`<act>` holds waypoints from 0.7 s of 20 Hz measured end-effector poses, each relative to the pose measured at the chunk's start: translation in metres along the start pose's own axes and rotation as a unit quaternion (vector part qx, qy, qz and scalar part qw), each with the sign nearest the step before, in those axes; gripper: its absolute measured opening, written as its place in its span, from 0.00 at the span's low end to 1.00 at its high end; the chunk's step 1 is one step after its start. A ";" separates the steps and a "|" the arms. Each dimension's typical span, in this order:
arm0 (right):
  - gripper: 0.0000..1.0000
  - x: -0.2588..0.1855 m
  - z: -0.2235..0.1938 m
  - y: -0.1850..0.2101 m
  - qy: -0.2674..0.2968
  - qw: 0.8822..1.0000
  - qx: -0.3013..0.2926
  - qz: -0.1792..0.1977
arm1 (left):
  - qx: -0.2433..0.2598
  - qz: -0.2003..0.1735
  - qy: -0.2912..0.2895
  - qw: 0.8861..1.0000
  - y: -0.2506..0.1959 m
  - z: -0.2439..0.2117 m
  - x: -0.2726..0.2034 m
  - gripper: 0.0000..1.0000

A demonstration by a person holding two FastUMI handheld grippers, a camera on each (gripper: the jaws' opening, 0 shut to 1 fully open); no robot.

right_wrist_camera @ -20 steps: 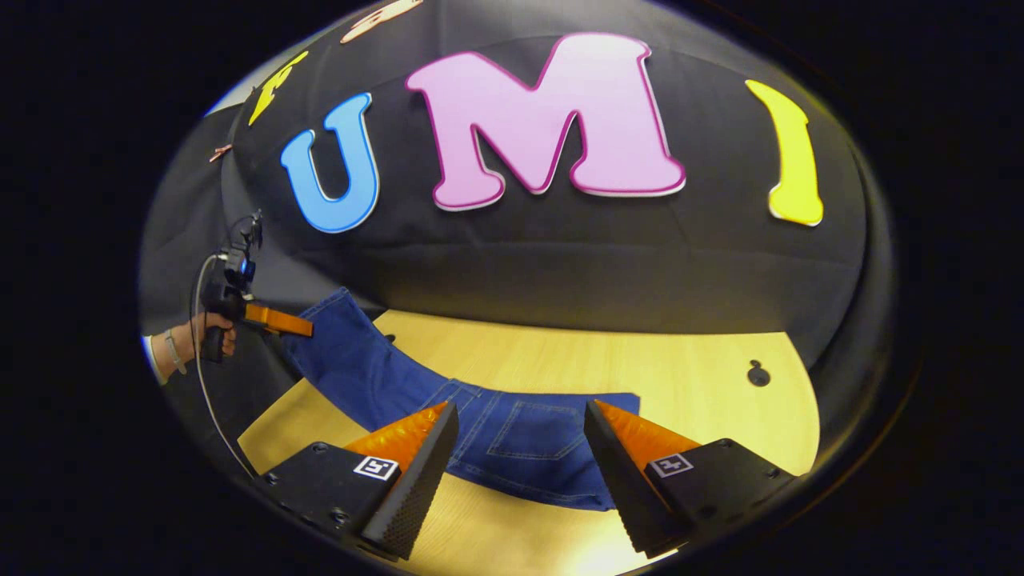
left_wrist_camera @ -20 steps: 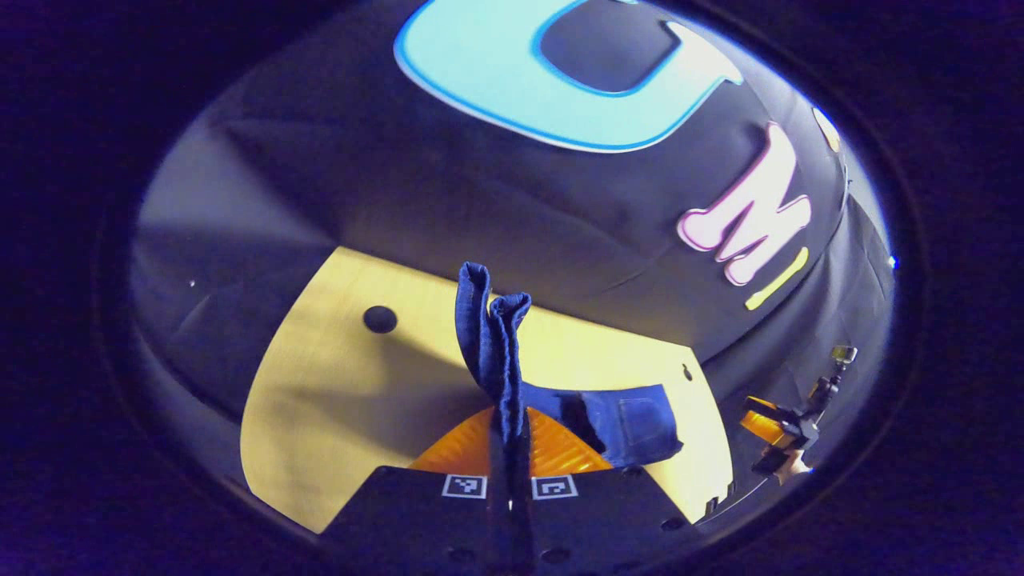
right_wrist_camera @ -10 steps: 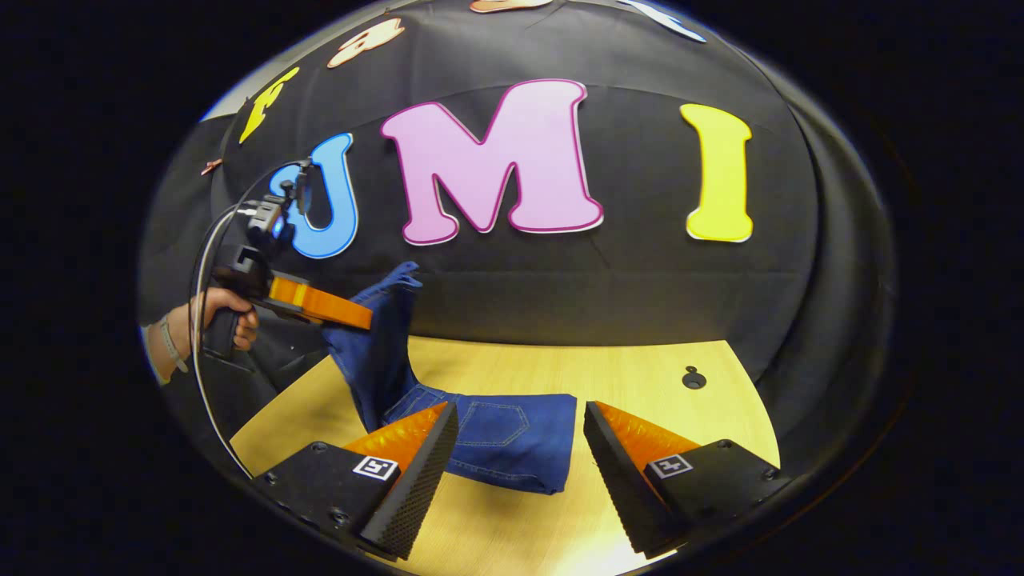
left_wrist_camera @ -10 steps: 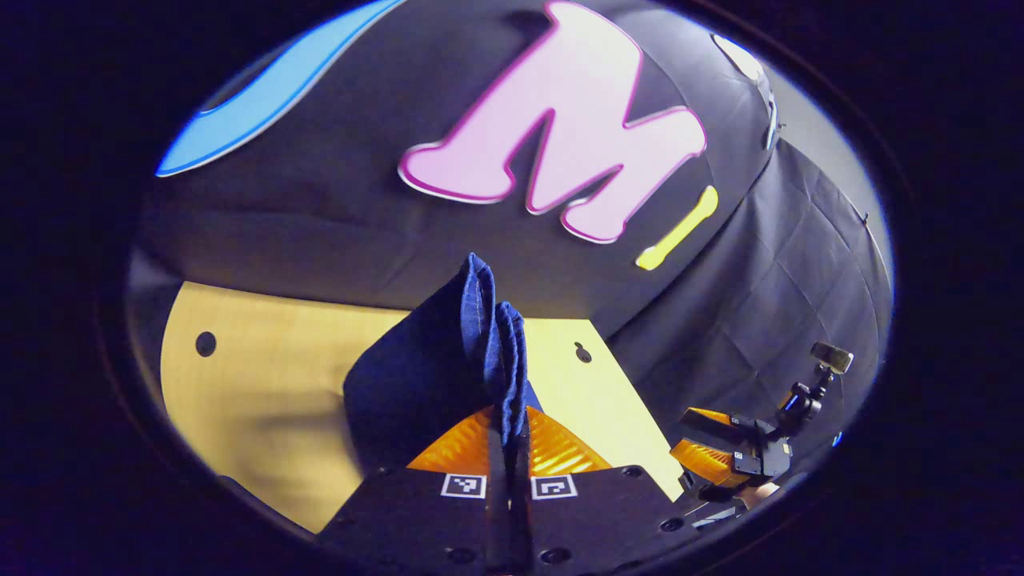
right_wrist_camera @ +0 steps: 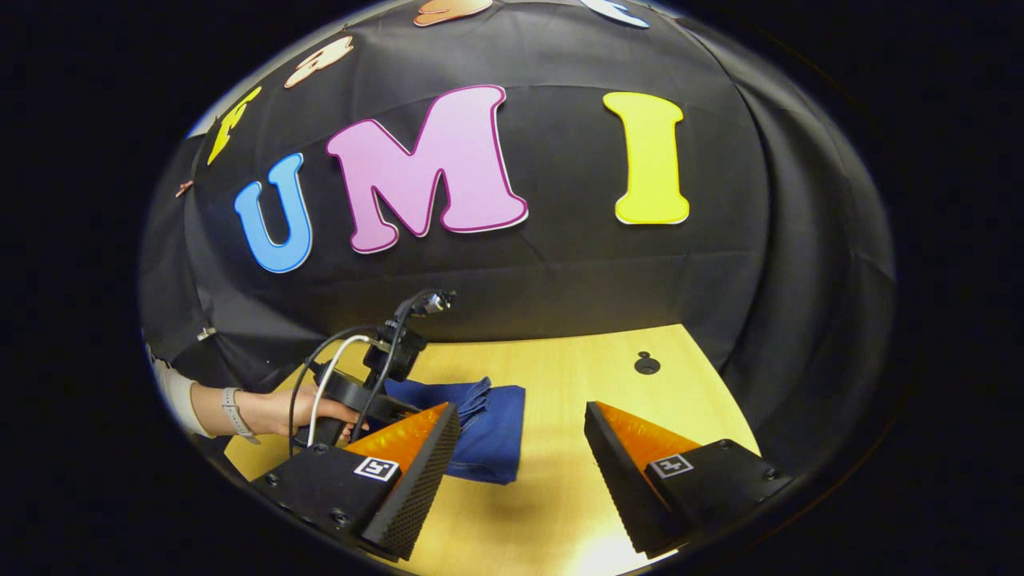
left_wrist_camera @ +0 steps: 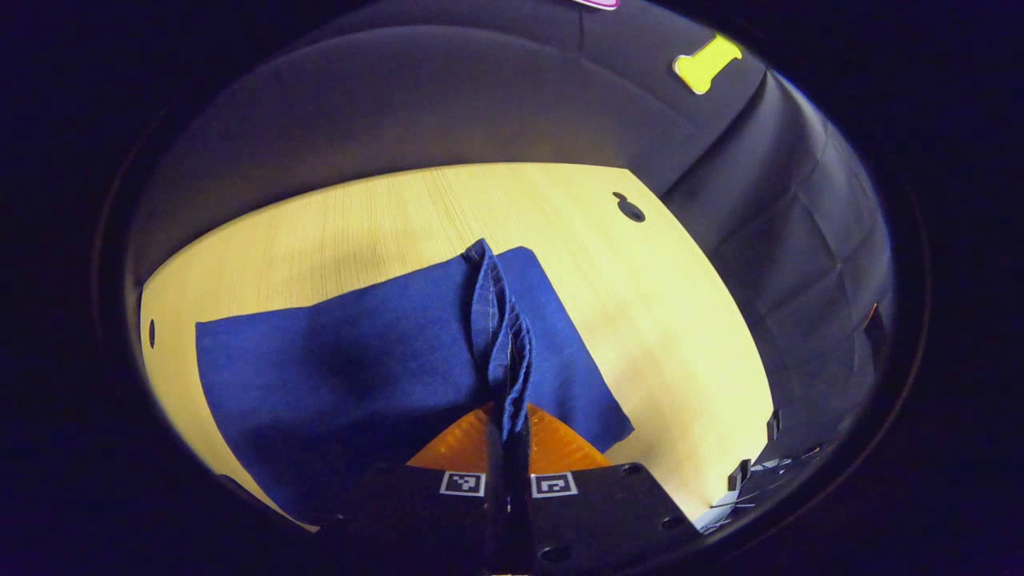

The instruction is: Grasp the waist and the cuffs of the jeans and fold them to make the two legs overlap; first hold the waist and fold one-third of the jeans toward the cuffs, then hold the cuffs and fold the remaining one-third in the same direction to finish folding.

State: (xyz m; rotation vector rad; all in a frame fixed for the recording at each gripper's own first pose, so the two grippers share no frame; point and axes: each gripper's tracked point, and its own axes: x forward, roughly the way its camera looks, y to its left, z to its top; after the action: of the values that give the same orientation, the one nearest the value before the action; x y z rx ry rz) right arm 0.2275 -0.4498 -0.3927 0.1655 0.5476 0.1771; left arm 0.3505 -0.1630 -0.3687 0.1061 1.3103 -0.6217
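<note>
Left claw (left_wrist_camera: 506,416), at the bottom of the left gripper view, is closed on a bunched edge of the jeans (left_wrist_camera: 384,360); both fingers press the cloth, which rises between them as a narrow stitched ridge. Beyond the ridge the jeans lie folded flat as a blue rectangle on the bench (left_wrist_camera: 656,320), with bare wood on the far and right sides and a small dark hole (left_wrist_camera: 630,210) near the far right corner.

Right claw (right_wrist_camera: 520,448), at the bottom of the right gripper view, is open, its two fingers wide apart and nothing between them; it hangs above bare bench (right_wrist_camera: 560,448), just beside the near right corner of the jeans (right_wrist_camera: 488,432). In this view the left claw (right_wrist_camera: 400,408) sits low over the folded jeans at the left, held by a hand (right_wrist_camera: 296,412) with a band at the wrist, and cables (right_wrist_camera: 328,368) loop from its body. The same hole (right_wrist_camera: 646,365) shows at the far right of the bench.
</note>
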 end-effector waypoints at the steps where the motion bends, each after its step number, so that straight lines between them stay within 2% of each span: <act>1: 0.97 0.000 -0.002 -0.002 0.002 1.000 -0.001 -0.001 | -0.006 0.003 0.004 1.000 0.000 -0.003 0.006 0.09; 2: 0.97 -0.001 -0.005 -0.004 0.006 1.000 0.000 -0.002 | -0.013 0.000 0.005 1.000 -0.003 -0.004 0.012 0.12; 3: 0.97 -0.001 -0.008 -0.005 0.009 1.000 0.003 0.000 | -0.020 -0.011 0.009 1.000 -0.011 -0.003 0.016 0.25; 5: 0.97 0.000 -0.011 -0.004 0.013 1.000 0.006 0.004 | -0.024 -0.008 0.000 1.000 -0.022 0.002 0.010 0.72; 6: 0.97 0.001 -0.011 -0.004 0.012 1.000 0.005 0.004 | -0.025 -0.007 -0.009 1.000 -0.028 0.007 0.003 0.77; 7: 0.97 0.002 -0.009 -0.004 0.009 1.000 0.000 0.003 | -0.029 -0.013 -0.023 0.999 -0.037 0.011 0.000 0.89; 9: 0.97 0.000 0.002 -0.002 -0.008 1.000 -0.001 0.000 | -0.056 -0.059 -0.069 0.994 -0.062 0.028 -0.023 0.95; 11: 0.97 -0.003 0.018 0.001 -0.029 1.000 0.001 -0.008 | -0.091 -0.097 -0.120 0.984 -0.075 0.043 -0.057 0.96; 13: 0.97 -0.010 0.034 -0.001 -0.054 0.998 -0.015 -0.028 | -0.105 -0.114 -0.177 0.972 -0.078 0.055 -0.102 0.96; 14: 0.97 -0.016 0.043 0.000 -0.068 0.997 -0.029 -0.034 | -0.098 -0.109 -0.209 0.967 -0.071 0.060 -0.126 0.96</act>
State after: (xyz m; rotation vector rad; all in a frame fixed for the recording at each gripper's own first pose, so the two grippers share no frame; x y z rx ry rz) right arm 0.2366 -0.4576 -0.3484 0.1006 0.4115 0.1140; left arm 0.3525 -0.2010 -0.2165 -0.3206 0.9706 -0.6548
